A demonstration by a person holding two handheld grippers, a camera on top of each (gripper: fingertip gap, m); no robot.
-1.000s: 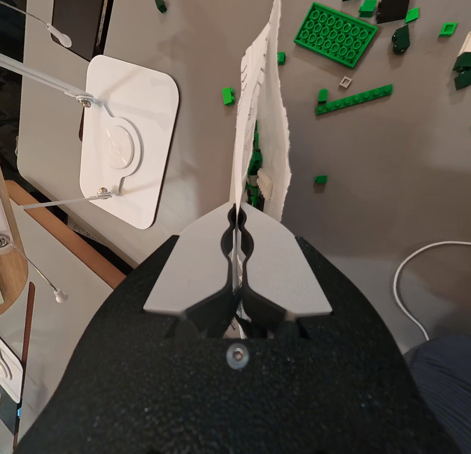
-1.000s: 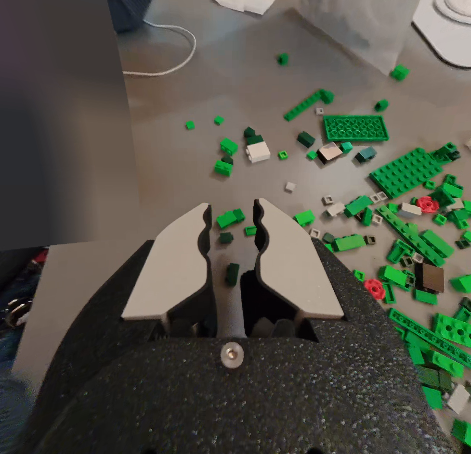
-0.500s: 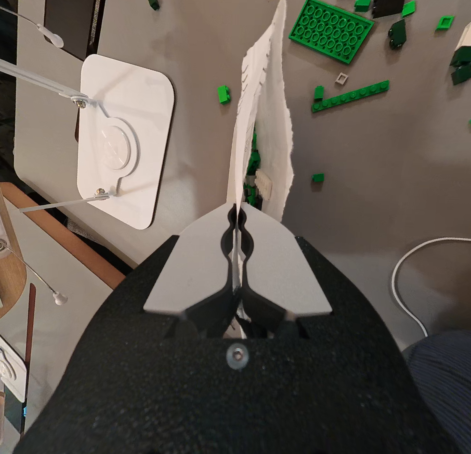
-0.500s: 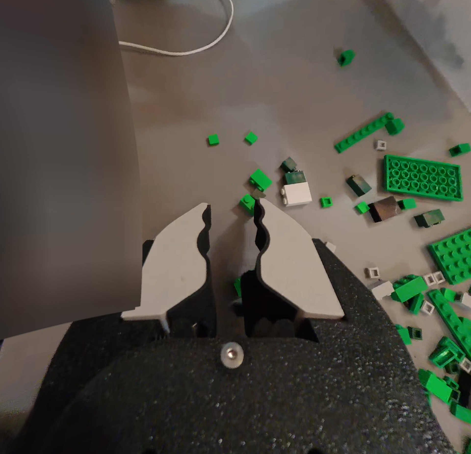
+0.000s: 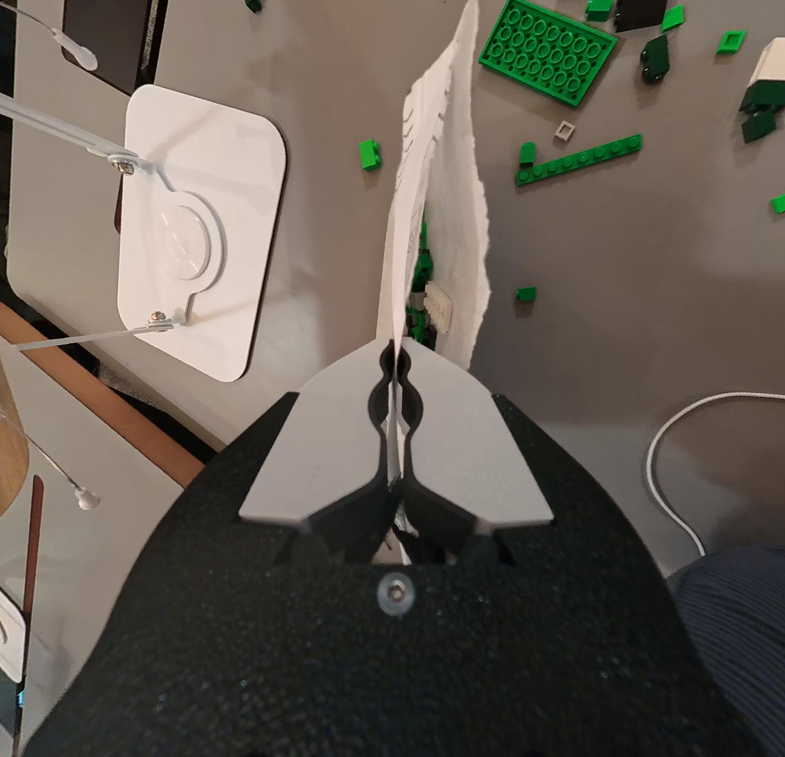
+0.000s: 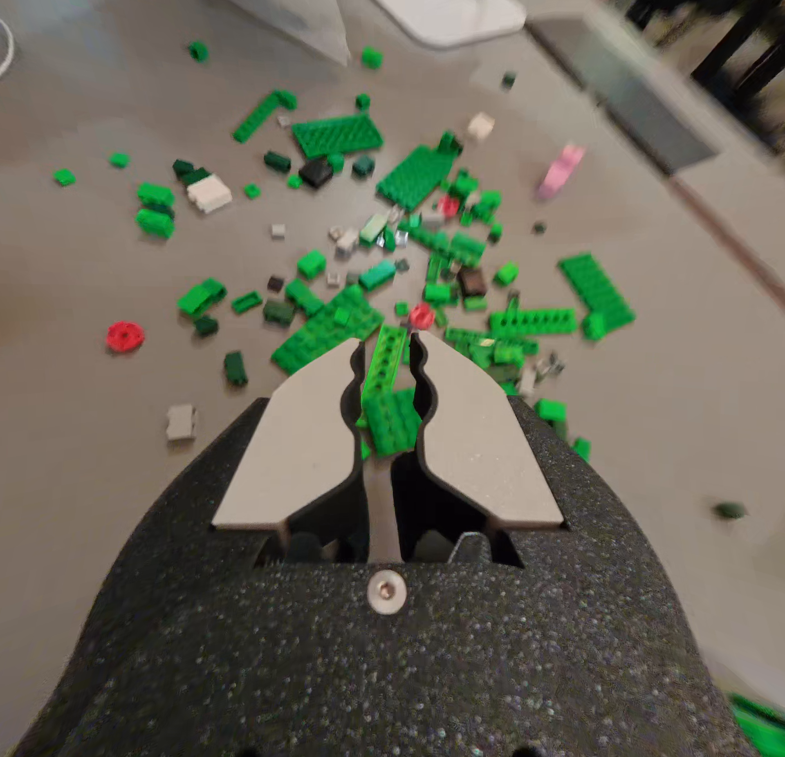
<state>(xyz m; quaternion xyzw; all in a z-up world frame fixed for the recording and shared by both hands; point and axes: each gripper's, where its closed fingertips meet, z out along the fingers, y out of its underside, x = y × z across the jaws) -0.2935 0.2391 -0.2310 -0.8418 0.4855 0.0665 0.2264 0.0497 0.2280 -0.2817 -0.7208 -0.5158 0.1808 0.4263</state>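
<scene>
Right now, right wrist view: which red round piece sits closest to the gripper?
The red round piece just beyond the right gripper tips, among green bricks. The other two lie farther: one alone at left, one deeper in the pile.

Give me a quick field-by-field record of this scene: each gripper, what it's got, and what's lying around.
left gripper: shut on white paper bag
bag contents: green bricks visible inside
right gripper: open, above green pile, view blurred
between right fingers: long green holed brick, on the table below
surface: grey table
nearby: white cable, white stand base, red round pieces
</scene>
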